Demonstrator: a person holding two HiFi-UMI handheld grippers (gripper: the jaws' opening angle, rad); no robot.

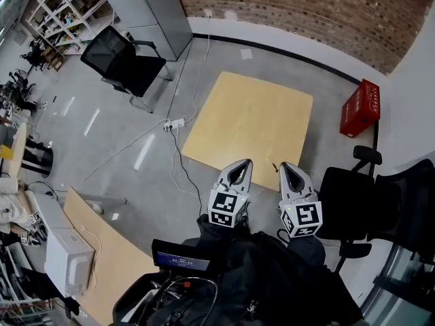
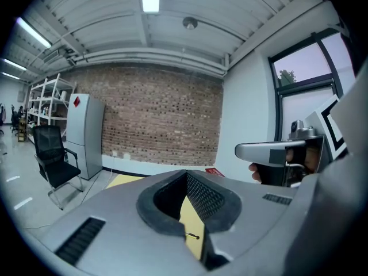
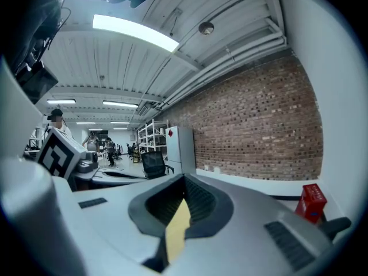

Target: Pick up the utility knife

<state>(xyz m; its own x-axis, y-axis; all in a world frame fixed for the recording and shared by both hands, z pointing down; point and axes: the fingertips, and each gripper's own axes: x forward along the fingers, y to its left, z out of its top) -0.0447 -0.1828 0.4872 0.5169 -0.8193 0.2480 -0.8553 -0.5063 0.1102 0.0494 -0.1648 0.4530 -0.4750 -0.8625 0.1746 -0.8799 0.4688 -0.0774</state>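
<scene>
The utility knife (image 1: 272, 165) is a small thin dark thing lying near the front edge of a low, square wooden table (image 1: 251, 121). Through the gap in the left gripper view the knife (image 2: 192, 236) shows as a short dark sliver on the yellow top. My left gripper (image 1: 241, 164) hangs over the table's near edge, left of the knife, jaws shut and empty. My right gripper (image 1: 285, 166) is just right of the knife, also shut on nothing. Both are held close to the person's body, well above the table.
A red crate (image 1: 359, 107) stands on the floor right of the table. Black office chairs are at the far left (image 1: 126, 60) and close on the right (image 1: 380, 202). A power strip with cables (image 1: 173, 123) lies left of the table. A second wooden top (image 1: 109, 257) carries a white box.
</scene>
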